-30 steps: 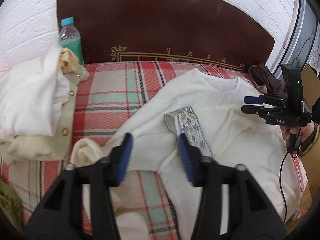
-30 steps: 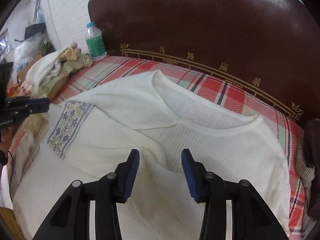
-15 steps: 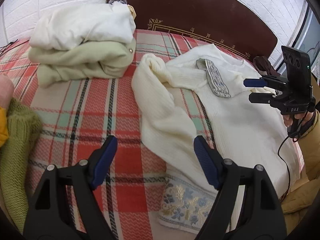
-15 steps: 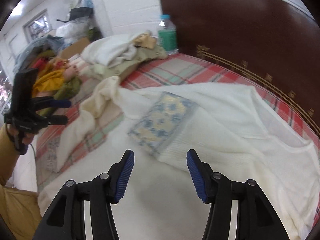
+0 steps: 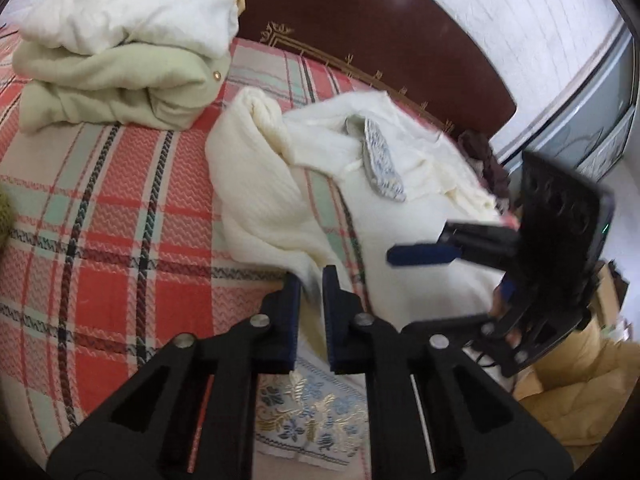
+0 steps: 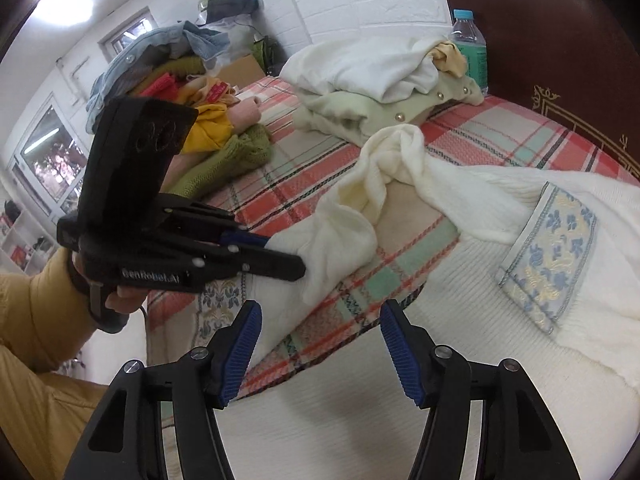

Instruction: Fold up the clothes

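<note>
A cream knit sweater [image 5: 272, 196] with blue floral embroidered cuffs lies spread on the plaid bed; it also shows in the right wrist view [image 6: 500, 240]. Its left sleeve [image 6: 340, 236] runs toward the bed's near edge. My left gripper [image 5: 311, 280] is shut on that sleeve just above its embroidered cuff [image 5: 308, 408]; it shows in the right wrist view [image 6: 288, 266] too. My right gripper [image 6: 320, 344] is open and empty, low over the sweater's body near the bed edge, and appears blurred in the left wrist view [image 5: 424, 254].
Folded white and pale green garments [image 5: 120, 60] are stacked at the back left near a water bottle [image 6: 470, 56]. A heap of coloured clothes [image 6: 192, 100] lies further left. The dark wooden headboard [image 5: 360, 40] bounds the far side.
My left gripper dropped to the sleeve near the cuff and closed on it. My right gripper swung left and lower over the sweater, still open.
</note>
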Action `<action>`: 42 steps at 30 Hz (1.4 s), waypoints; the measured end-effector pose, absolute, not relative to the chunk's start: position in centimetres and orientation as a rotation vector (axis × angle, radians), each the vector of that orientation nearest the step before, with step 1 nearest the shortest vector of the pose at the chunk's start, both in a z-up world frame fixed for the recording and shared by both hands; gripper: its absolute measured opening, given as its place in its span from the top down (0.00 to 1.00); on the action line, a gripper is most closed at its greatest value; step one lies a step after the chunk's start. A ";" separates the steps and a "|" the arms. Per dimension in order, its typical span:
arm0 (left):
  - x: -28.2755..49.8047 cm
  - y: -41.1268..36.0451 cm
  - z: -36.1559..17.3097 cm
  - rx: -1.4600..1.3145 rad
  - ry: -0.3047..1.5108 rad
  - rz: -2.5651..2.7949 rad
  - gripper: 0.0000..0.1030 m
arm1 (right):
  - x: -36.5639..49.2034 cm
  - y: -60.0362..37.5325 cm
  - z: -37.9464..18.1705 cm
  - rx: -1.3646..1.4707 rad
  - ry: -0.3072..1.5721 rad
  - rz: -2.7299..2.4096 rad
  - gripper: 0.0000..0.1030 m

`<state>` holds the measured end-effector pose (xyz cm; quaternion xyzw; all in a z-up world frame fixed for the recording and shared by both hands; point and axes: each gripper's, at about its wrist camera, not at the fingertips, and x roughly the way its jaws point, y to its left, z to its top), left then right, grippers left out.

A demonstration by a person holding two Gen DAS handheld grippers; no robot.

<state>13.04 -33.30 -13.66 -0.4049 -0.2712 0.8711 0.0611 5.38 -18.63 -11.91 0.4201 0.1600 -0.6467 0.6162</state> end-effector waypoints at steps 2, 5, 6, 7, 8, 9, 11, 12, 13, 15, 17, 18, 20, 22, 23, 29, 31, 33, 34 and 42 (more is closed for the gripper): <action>13.8 -34.7 -12.0 -1.087 -0.933 2.600 0.89 | 5.8 -18.4 -11.9 0.967 0.355 -1.494 0.39; 14.4 -35.6 -9.9 -0.990 -0.946 2.610 0.89 | 6.3 -18.1 -11.6 0.957 0.315 -1.496 0.38; 14.4 -35.7 -9.3 -0.978 -0.928 2.624 0.89 | 6.5 -18.3 -11.8 0.962 0.306 -1.493 0.37; 14.5 -35.8 -8.7 -0.966 -0.910 2.638 0.89 | 6.8 -18.6 -11.9 0.968 0.300 -1.488 0.37; 14.5 -35.7 -8.9 -0.979 -0.906 2.641 0.89 | 7.2 -19.0 -12.1 0.966 0.310 -1.485 0.37; 14.5 -35.6 -9.2 -0.993 -0.903 2.644 0.88 | 7.8 -19.4 -12.3 0.962 0.327 -1.484 0.37; 14.6 -35.3 -9.7 -1.022 -0.896 2.650 0.88 | 9.2 -20.5 -12.9 0.956 0.388 -1.487 0.37; 14.6 -35.2 -9.9 -1.036 -0.893 2.652 0.88 | 9.7 -21.1 -13.4 0.960 0.436 -1.506 0.37; 14.7 -35.2 -10.3 -1.048 -0.898 2.649 0.88 | 10.1 -21.7 -14.1 0.983 0.480 -1.520 0.37; 15.1 -35.3 -11.0 -1.082 -0.923 2.644 0.85 | 10.5 -22.2 -14.4 0.975 0.497 -1.554 0.37; 15.2 -35.5 -11.7 -1.110 -0.947 2.641 0.73 | 10.5 -22.3 -14.0 0.960 0.526 -1.582 0.96; 15.4 -35.7 -11.9 -1.114 -0.965 2.648 0.53 | 10.3 -22.2 -13.5 0.957 0.519 -1.590 0.93; 15.9 -36.2 -11.9 -1.097 -1.003 2.653 0.36 | 9.6 -21.8 -12.3 0.938 0.505 -1.615 0.95; 16.3 -36.6 -11.8 -1.072 -1.031 2.651 0.36 | 8.5 -20.7 -9.8 0.889 0.483 -1.658 0.95; 16.5 -36.9 -11.8 -1.060 -1.045 2.651 0.36 | 7.8 -20.0 -8.4 0.861 0.467 -1.681 0.95; 16.2 -36.3 -11.9 -1.079 -1.008 2.635 0.36 | 5.5 -14.6 0.3 0.644 0.531 -1.897 0.95; 15.7 -35.9 -11.9 -1.094 -0.991 2.621 0.36 | 5.0 -12.7 2.2 0.571 0.612 -1.999 0.95; 14.9 -35.3 -11.9 -1.107 -0.968 2.601 0.36 | 4.5 -10.8 3.4 0.531 0.670 -2.087 0.95; 14.4 -34.9 -11.9 -1.115 -0.956 2.590 0.36 | 4.2 -9.7 3.9 0.530 0.672 -2.116 0.95; 9.6 -30.8 -11.8 -1.203 -0.784 2.521 0.36 | -1.4 -2.8 -2.5 0.917 0.534 -2.177 0.94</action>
